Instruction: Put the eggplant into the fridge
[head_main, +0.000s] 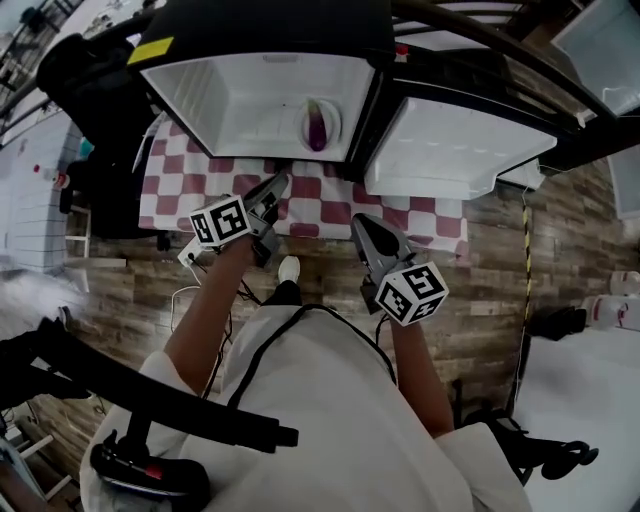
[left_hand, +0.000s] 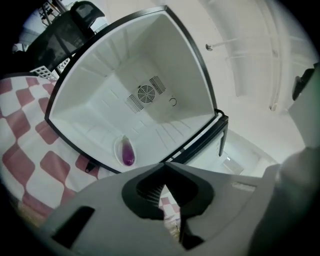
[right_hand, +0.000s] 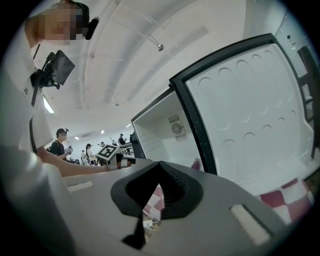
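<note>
In the head view, the small black fridge with a white inside (head_main: 225, 95) stood open on a desk covered by a red-and-white checked cloth (head_main: 330, 205), its white-lined door (head_main: 455, 150) swung out to the right. The purple eggplant (head_main: 317, 125) lay on a small white oval plate (head_main: 335, 120) on the fridge's floor, near the front edge. Both claws hung in front of the desk, clear of the fridge: the left claw (head_main: 278, 183) pointed at the opening just below the eggplant, and the right claw (head_main: 360, 224) was beside it over the cloth's lower edge. In the left gripper view, the left claw (left_hand: 164, 165) was pressed together at the tips with nothing between them. Beyond it, the eggplant (left_hand: 128, 152) rested on the plate, well apart from the claw, under the round fan vent (left_hand: 146, 93) in the back wall. In the right gripper view, the right claw (right_hand: 159, 164) was likewise closed and empty. Only a sliver of the eggplant (right_hand: 196, 163) showed past the door's dark frame, and the left gripper's marker cube (right_hand: 107, 151) was at the left.
</note>
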